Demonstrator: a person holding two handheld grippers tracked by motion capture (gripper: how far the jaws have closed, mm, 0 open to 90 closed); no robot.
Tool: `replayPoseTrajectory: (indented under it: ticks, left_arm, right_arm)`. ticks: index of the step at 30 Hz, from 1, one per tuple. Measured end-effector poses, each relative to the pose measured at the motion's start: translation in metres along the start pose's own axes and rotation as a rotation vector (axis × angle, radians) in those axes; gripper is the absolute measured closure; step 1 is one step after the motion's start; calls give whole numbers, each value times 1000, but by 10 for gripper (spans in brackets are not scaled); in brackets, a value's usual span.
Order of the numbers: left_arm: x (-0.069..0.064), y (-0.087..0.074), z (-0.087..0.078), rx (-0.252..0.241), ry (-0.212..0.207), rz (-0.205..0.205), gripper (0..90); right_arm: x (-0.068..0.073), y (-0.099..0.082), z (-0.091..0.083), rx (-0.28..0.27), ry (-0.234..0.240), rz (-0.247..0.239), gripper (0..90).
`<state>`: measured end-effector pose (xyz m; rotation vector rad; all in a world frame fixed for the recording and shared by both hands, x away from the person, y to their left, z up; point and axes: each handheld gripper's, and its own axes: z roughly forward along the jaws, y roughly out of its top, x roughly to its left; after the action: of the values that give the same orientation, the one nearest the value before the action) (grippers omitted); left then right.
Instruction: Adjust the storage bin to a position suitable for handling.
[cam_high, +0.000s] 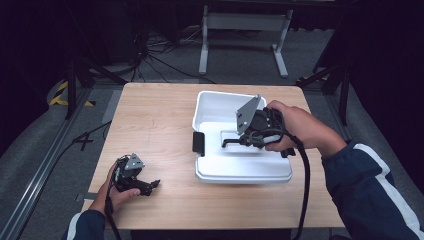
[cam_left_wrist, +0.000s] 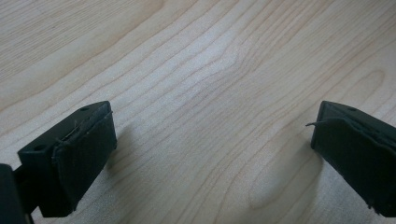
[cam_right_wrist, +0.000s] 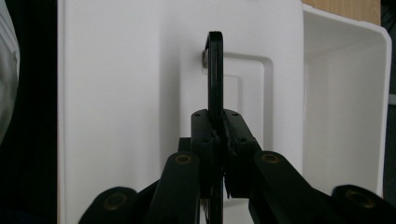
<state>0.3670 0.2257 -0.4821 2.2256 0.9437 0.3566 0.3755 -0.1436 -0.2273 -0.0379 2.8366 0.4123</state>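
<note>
Right gripper (cam_high: 231, 142) sits over the white lid (cam_high: 243, 167), jaws pointing left, person's right hand (cam_high: 295, 126) wrapped round its body, grey three-cornered plate (cam_high: 247, 114) tilted up on top. Its jaws are clamped tight on the lid's black handle (cam_high: 234, 142); in the right gripper view the handle (cam_right_wrist: 215, 74) runs as a thin black bar straight up between the two pads (cam_right_wrist: 233, 135), no gap visible either side. Handle sits in a recessed rectangular pocket in the middle of the lid (cam_right_wrist: 116, 93). Lid lies across the near part of the white bin (cam_high: 212, 102), which is right of centre on the wooden table (cam_high: 150, 120); the far part of the bin is uncovered and its interior wall (cam_right_wrist: 345, 93) is seen past the lid's edge in the right gripper view. Can't tell from these frames whether the lid rests on the bin rim or is lifted off it. Black latch (cam_high: 198, 142) on the left side of the bin, about where lid and bin meet. Left gripper (cam_high: 150, 186) is at the near-left corner of the table, well apart from the bin, held low by the left hand (cam_high: 117, 195). Its jaws are wide apart, nothing between them, just bare wood grain (cam_left_wrist: 210, 93) below in the left gripper view. Cable (cam_high: 304, 190) trails off the right gripper toward the near edge.
</note>
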Motion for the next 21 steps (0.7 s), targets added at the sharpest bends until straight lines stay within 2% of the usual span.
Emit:
replayPoseTrajectory:
  ticks: [12,16,21]
  left_arm:
    - [0,0,0,0,-3,-5,5]
    - [0,0,0,0,-5,-3,5]
    - [0,0,0,0,-2,-2,5]
  right_arm:
    - [26,-2,28,29,42,13,848]
    - [34,-4,31,31,64,18,847]
    - [41,-8,35,44,65,58,848]
